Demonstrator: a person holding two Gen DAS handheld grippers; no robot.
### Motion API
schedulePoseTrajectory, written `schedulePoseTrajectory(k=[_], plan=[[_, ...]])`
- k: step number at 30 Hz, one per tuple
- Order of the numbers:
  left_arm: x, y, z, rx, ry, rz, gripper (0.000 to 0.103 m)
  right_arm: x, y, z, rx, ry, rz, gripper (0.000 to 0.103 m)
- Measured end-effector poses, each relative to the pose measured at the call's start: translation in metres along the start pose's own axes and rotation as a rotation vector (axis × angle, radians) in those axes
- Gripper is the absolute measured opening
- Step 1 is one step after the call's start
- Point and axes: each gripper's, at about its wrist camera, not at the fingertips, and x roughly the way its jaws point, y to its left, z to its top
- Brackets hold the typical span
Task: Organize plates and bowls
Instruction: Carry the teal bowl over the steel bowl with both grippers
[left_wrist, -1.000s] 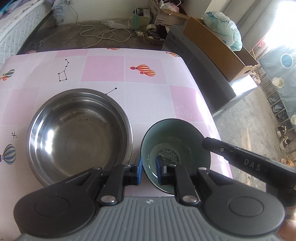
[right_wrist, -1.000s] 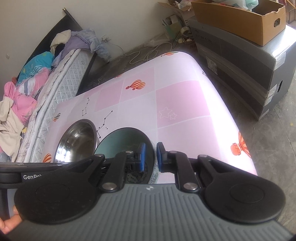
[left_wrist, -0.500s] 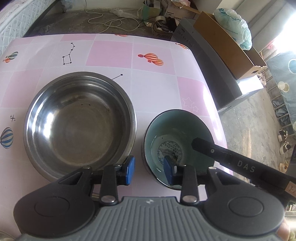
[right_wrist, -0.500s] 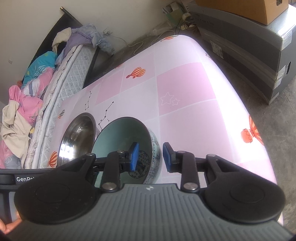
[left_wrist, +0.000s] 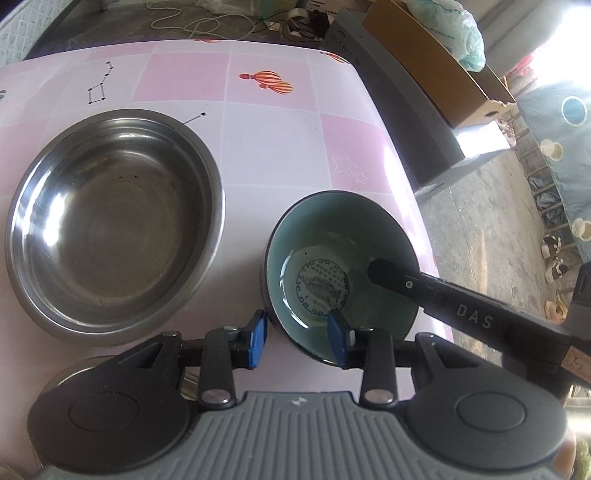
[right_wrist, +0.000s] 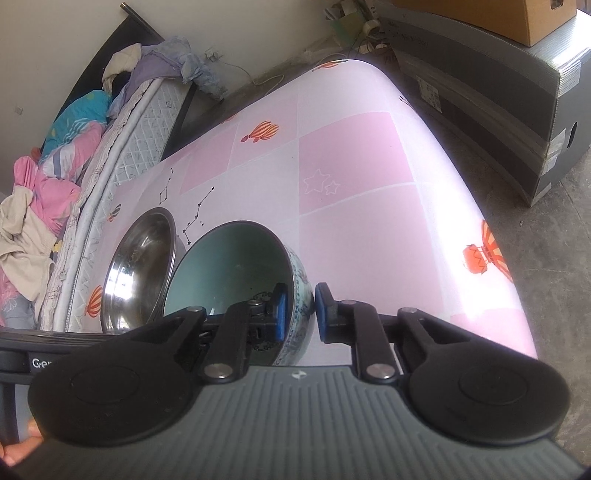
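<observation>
Small ceramic bowl, teal inside, blue-and-white outside (left_wrist: 341, 275), sat on the pink checked surface (left_wrist: 280, 147) at 3 o'clock of the wide stainless steel bowl (left_wrist: 110, 225), just beside it. Left claw (left_wrist: 297, 338) stood part open, astride the teal bowl's near wall, pads not pressing. Right claw (right_wrist: 299, 314) had just been closing and pinched the bowl's right wall, one pad inside, one outside. Judgement: lift level, carry toward 9 o'clock, lower centred into the steel bowl; left claw should draw clear first.
</observation>
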Motion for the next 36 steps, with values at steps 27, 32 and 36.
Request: schedulePoseTrajectory(k=[27, 32, 36], plan=[[0.023, -0.006, 0.003, -0.001, -0.020, 0.090, 0.021, 0.000, 0.001, -0.018, -0.038, -0.004, -0.032, 0.019], [0.017, -0.008, 0.001, 0.010, -0.033, 0.084, 0.021, -0.004, 0.004, -0.018, -0.053, -0.007, -0.041, 0.019], [0.008, -0.008, 0.000, 0.010, -0.045, 0.070, 0.021, -0.011, 0.008, -0.015, -0.059, -0.021, -0.046, 0.019]])
